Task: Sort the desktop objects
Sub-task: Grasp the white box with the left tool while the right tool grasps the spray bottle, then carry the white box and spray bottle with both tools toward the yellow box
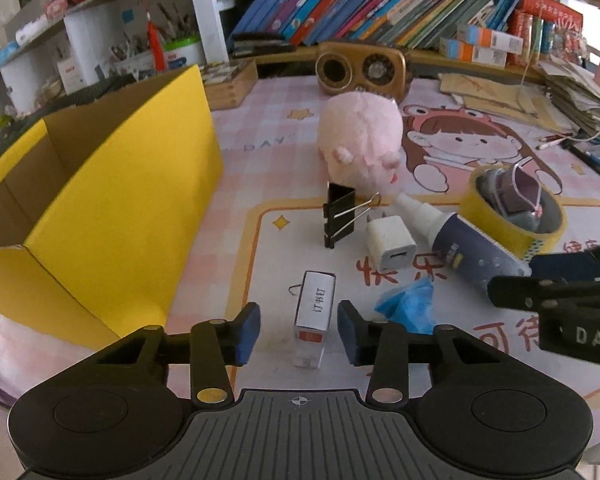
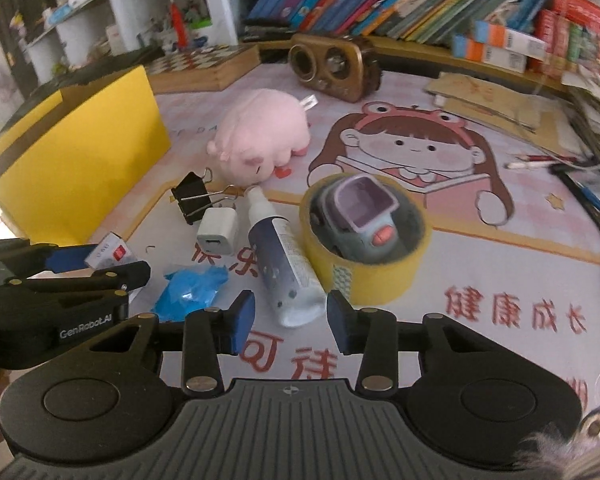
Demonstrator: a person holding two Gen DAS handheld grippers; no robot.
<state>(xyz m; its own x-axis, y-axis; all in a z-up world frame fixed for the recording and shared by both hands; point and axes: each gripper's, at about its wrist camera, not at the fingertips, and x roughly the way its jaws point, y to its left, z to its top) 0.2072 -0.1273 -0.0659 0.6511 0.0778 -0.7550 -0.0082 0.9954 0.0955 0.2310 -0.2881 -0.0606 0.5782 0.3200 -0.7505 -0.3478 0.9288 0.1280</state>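
Straddling the "订书钉" box (image 1: 315,308), left fingers (image 1: 249,332) stand apart, untouching; right fingers (image 2: 244,320) loosely flank the spray bottle (image 2: 284,268).

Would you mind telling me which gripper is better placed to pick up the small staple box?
Left. The left gripper already straddles the staple box, pads not yet touching; the right gripper is lined up on the spray bottle.

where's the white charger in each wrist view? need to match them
Left wrist: charger sits right of centre, between the binder clip and the spray bottle, beyond the left claw.
Right wrist: charger sits left of centre, again between the clip and the bottle.
Shared landmark: the pink plush, just behind this cluster in both views.
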